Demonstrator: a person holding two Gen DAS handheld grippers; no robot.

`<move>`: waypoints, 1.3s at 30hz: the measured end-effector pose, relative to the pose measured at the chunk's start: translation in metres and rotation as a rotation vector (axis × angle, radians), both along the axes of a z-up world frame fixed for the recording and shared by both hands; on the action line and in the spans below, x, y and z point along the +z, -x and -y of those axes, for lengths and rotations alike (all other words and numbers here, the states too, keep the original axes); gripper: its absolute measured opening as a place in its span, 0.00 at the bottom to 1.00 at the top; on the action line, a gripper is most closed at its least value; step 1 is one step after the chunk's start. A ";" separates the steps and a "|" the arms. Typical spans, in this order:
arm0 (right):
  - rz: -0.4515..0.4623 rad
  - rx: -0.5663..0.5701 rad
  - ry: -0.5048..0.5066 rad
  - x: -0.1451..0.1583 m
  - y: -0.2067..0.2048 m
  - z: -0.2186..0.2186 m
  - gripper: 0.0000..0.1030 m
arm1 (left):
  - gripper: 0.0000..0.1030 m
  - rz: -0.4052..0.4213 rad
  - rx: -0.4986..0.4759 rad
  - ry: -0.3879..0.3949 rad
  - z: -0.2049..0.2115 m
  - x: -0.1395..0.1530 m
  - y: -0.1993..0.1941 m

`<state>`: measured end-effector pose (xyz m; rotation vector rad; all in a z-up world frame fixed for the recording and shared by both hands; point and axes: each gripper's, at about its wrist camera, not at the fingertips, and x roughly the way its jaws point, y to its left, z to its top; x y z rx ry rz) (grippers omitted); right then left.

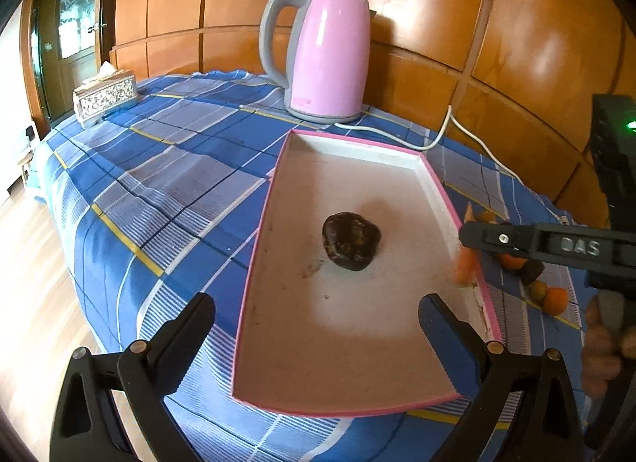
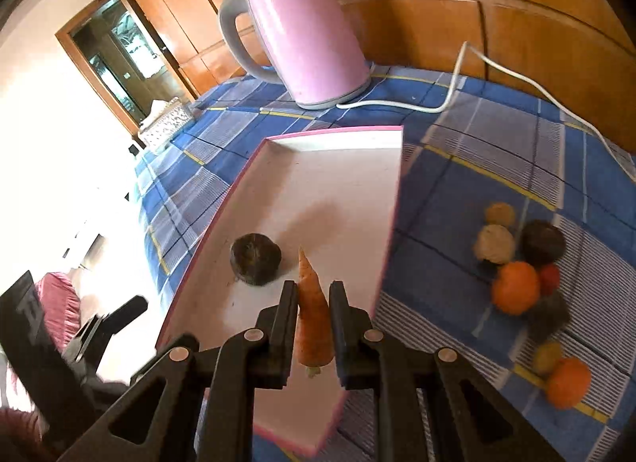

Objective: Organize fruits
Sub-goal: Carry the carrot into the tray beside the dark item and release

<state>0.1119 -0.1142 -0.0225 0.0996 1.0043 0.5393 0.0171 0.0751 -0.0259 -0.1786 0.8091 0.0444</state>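
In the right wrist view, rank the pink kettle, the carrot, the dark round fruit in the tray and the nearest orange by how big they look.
Largest to smallest:
1. pink kettle
2. carrot, though it is closest to the camera
3. dark round fruit and nearest orange: they look alike, so no ranking.

Your left wrist cam looks down close over the tray from its near end; right cam from its side. Both share tray, kettle.
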 end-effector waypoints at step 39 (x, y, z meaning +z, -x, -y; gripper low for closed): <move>0.177 -0.425 0.239 -0.007 0.092 0.111 0.33 | 1.00 0.020 -0.182 -0.022 0.046 0.012 0.007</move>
